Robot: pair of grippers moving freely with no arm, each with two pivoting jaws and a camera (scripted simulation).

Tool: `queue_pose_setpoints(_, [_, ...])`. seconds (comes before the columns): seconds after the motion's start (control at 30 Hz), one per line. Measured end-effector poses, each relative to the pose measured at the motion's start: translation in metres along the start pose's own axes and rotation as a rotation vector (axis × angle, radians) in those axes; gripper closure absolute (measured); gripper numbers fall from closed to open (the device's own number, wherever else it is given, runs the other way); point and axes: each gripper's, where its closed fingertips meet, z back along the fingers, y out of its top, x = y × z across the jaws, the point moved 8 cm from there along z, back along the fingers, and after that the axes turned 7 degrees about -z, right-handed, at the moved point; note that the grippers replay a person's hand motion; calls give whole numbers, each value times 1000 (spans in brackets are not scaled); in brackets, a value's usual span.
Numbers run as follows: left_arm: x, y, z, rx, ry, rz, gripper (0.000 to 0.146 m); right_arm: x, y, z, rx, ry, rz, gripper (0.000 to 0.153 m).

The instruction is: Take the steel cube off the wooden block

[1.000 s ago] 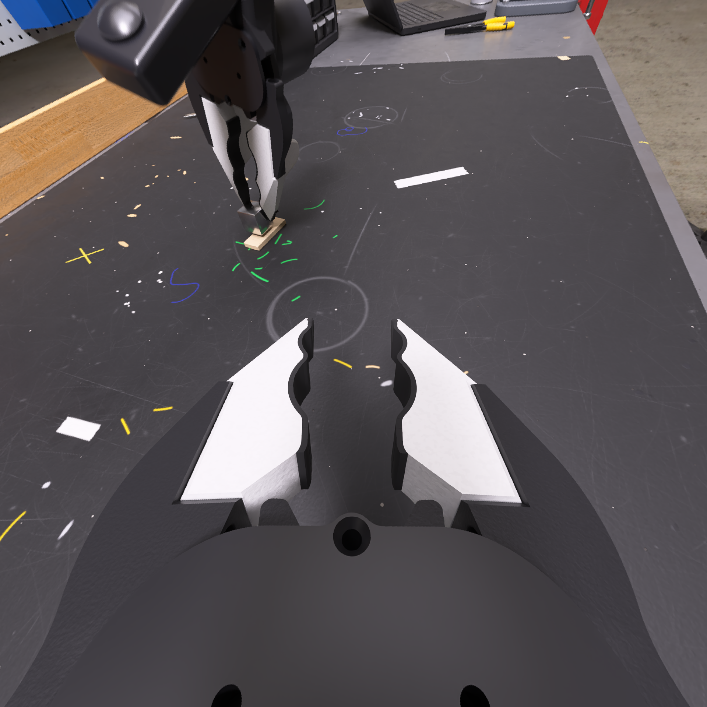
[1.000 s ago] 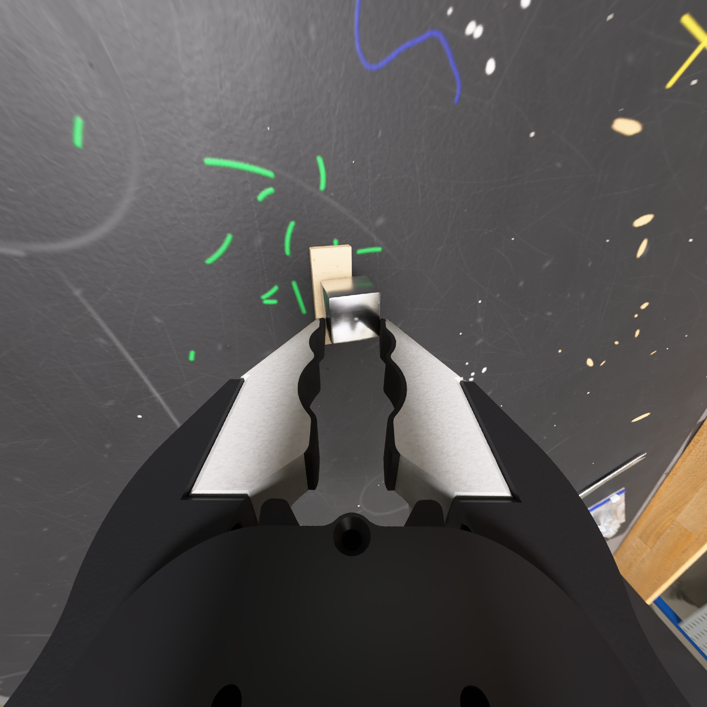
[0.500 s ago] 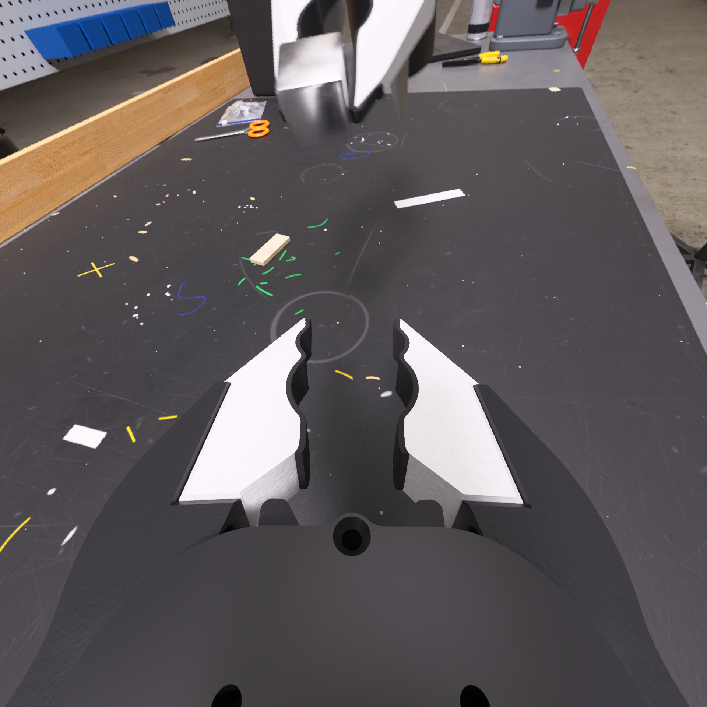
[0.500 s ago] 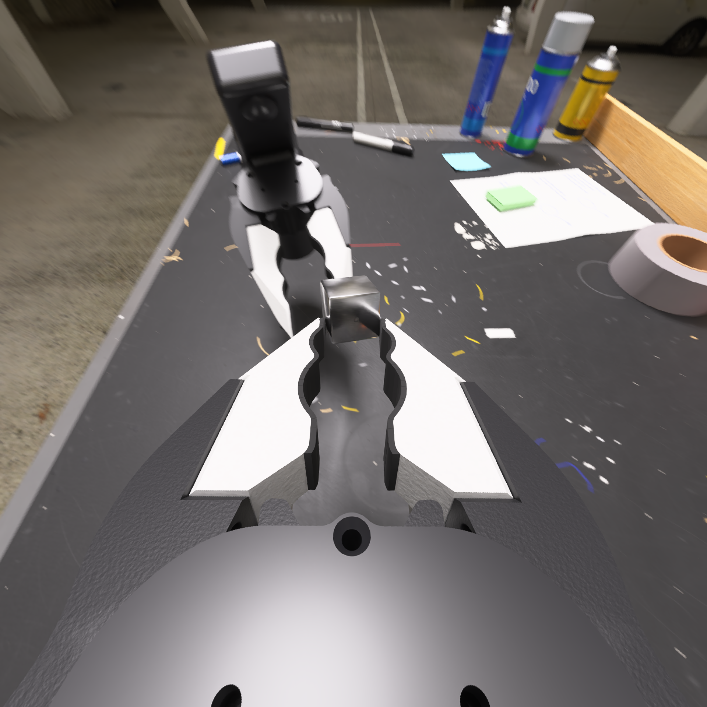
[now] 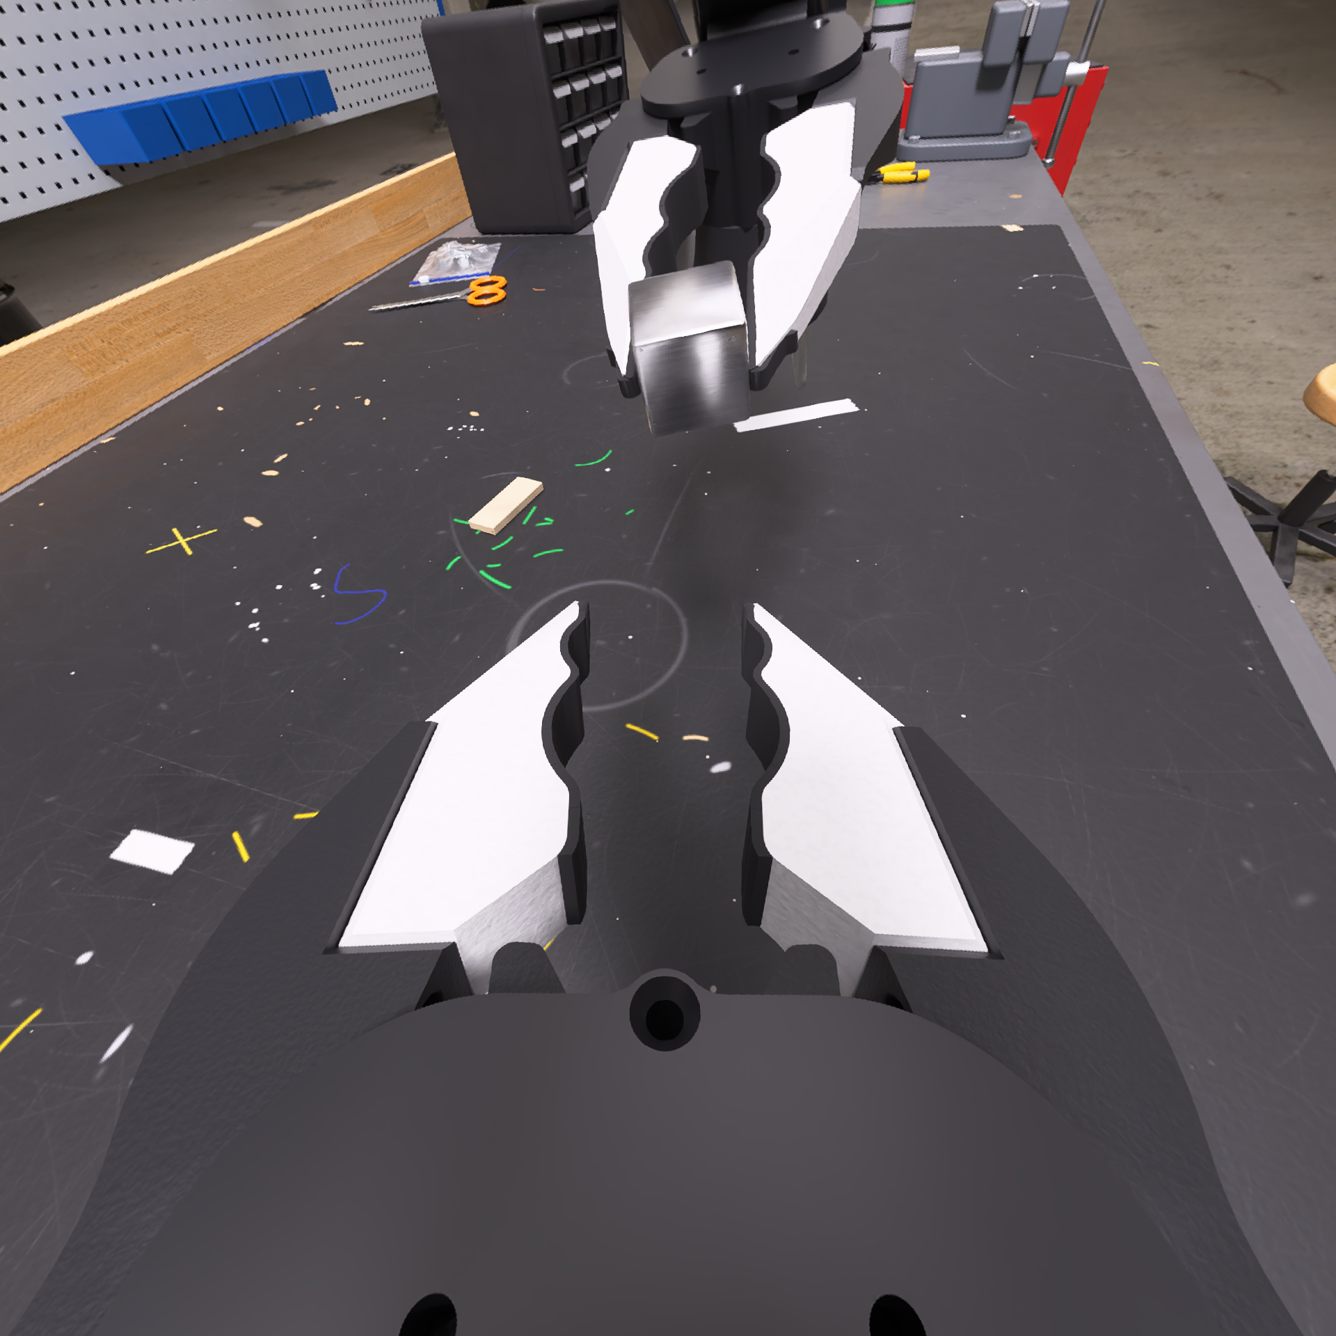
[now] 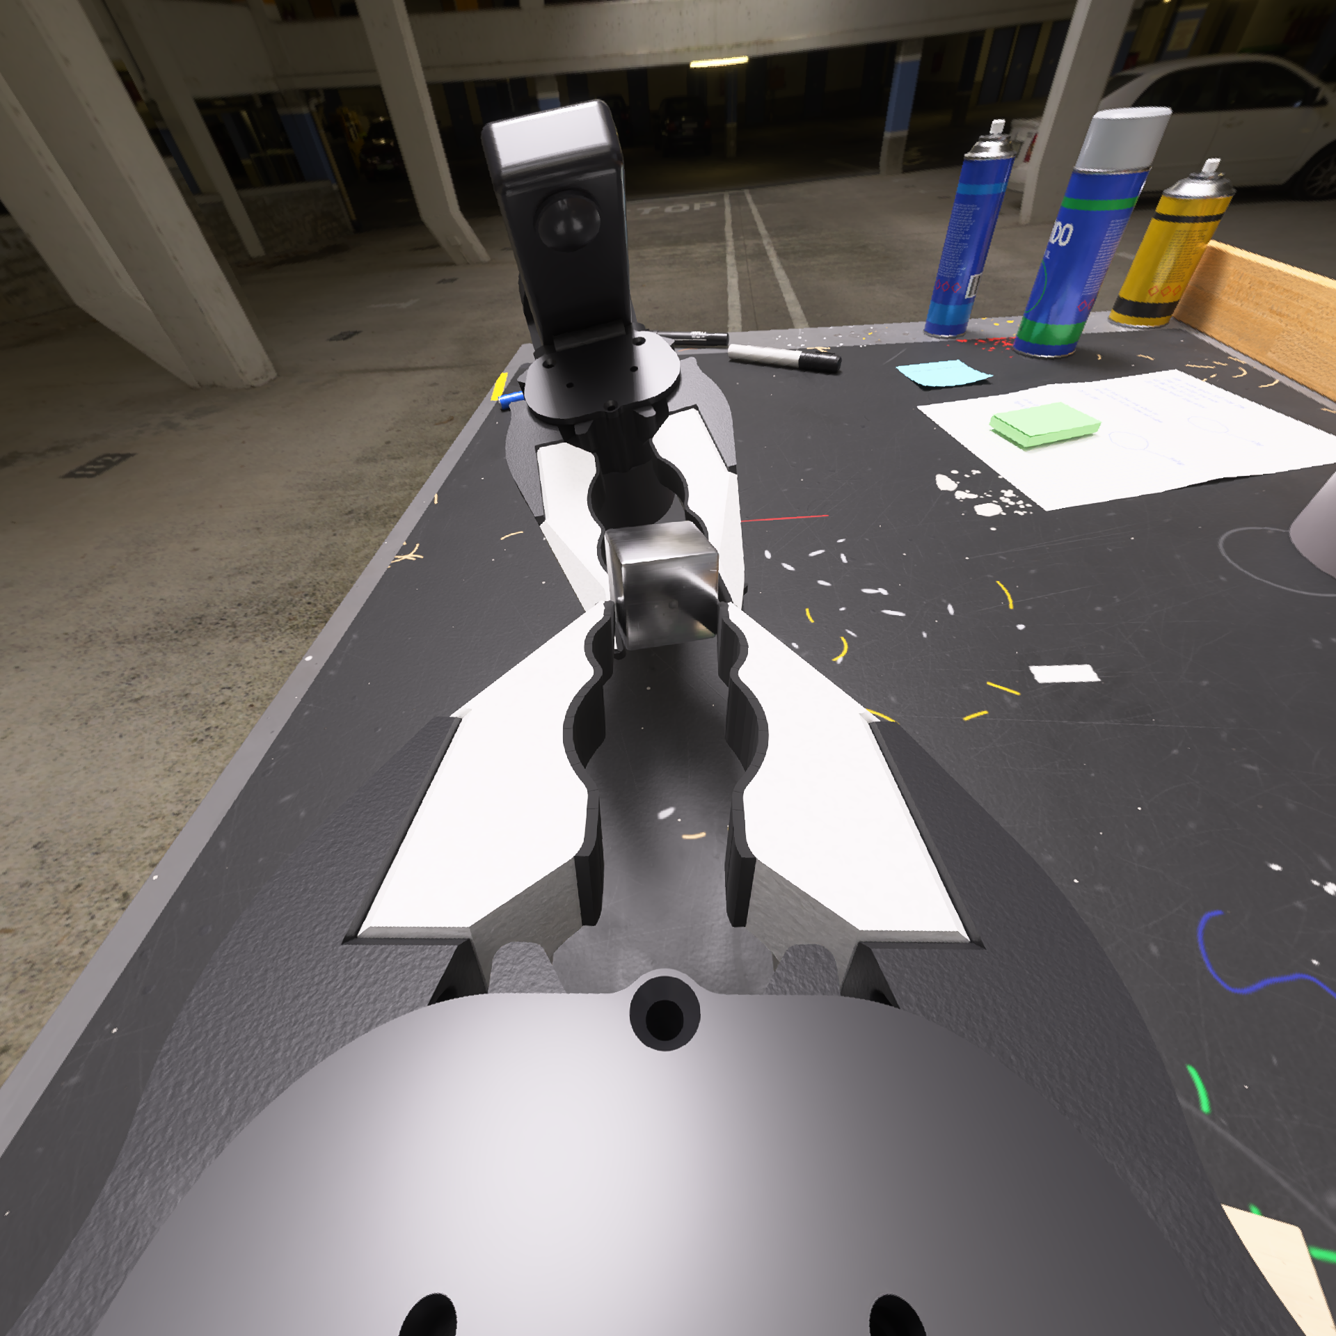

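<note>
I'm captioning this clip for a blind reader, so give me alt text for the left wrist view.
The right hand-held gripper holds the steel cube in the air above a dark workbench, facing the camera. The wooden block lies bare on the bench below and to the left, among green marks. The left hand-held gripper is open and empty in the foreground.

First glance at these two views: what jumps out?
The shiny steel cube stands out most, pinched at the tips of the right claw and held in the air above the dark table. Below and to its left, the pale wooden block lies bare among green scribbles. In the foreground the left claw is open and holds nothing.
</note>
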Motion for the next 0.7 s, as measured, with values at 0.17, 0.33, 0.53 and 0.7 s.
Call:
queue_pose_setpoints(0.17, [0, -1, -1, -3, -2, 2, 104, 0, -7, -3, 14, -2, 8, 125])
queue_pose_setpoints(0.33, [0, -2, -2, -9, -6, 2, 104, 1, -11, -3, 9, -21, 28, 125])
queue_pose_setpoints(0.53, [0, -2, -3, -12, -7, 3, 104, 1, -14, -2, -8, -31, 35, 125])
queue_pose_setpoints(0.7, [0, -2, -3, -14, -7, 3, 104, -1, -12, -2, -1, -46, 61, 125])
